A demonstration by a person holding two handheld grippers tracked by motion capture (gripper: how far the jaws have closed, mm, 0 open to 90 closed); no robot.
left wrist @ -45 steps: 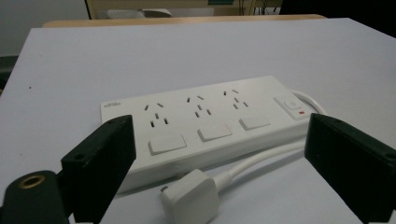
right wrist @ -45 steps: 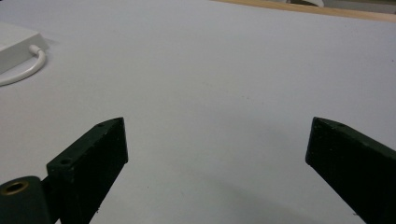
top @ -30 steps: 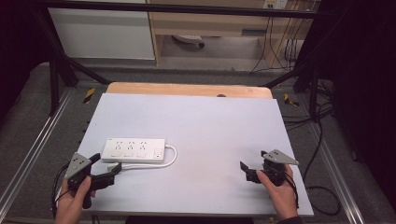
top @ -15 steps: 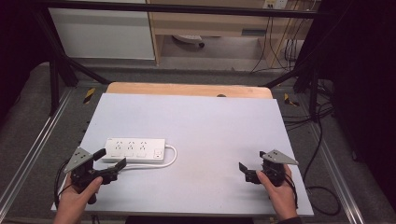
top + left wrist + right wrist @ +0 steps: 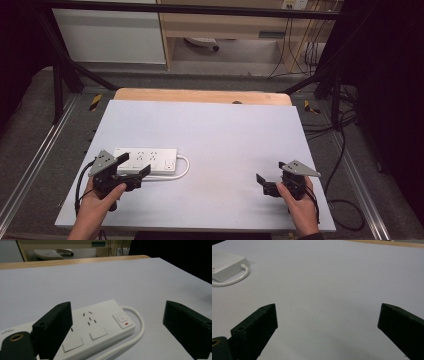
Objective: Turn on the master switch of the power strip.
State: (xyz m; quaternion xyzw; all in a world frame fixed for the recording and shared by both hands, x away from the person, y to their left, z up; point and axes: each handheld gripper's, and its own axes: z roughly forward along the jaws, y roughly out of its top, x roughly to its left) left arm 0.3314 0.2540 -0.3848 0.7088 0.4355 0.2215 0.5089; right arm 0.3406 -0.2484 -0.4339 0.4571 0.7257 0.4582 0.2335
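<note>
A white power strip (image 5: pixel 147 160) lies flat on the left half of the pale tabletop (image 5: pixel 225 140), its white cable (image 5: pixel 184 169) looping round its right end. In the left gripper view the strip (image 5: pixel 97 326) shows sockets, a switch and a red light. My left gripper (image 5: pixel 134 165) is open, its jaws over the strip's near edge, holding nothing. My left gripper (image 5: pixel 117 327) frames the strip's switch end. My right gripper (image 5: pixel 270 176) is open above bare table at the front right. Between the jaws of my right gripper (image 5: pixel 328 327) there is only table, with the strip (image 5: pixel 225 266) far off at the upper left.
A wooden edge (image 5: pixel 200 95) runs along the table's far side. Metal rails (image 5: pixel 35 165) flank the table. Black cables (image 5: pixel 345 150) hang off to the right. Beyond the table stand white cabinets (image 5: pixel 110 35) and a wooden shelf.
My left gripper has moved forward and rightward onto the power strip's near edge. The right gripper has stayed nearly still.
</note>
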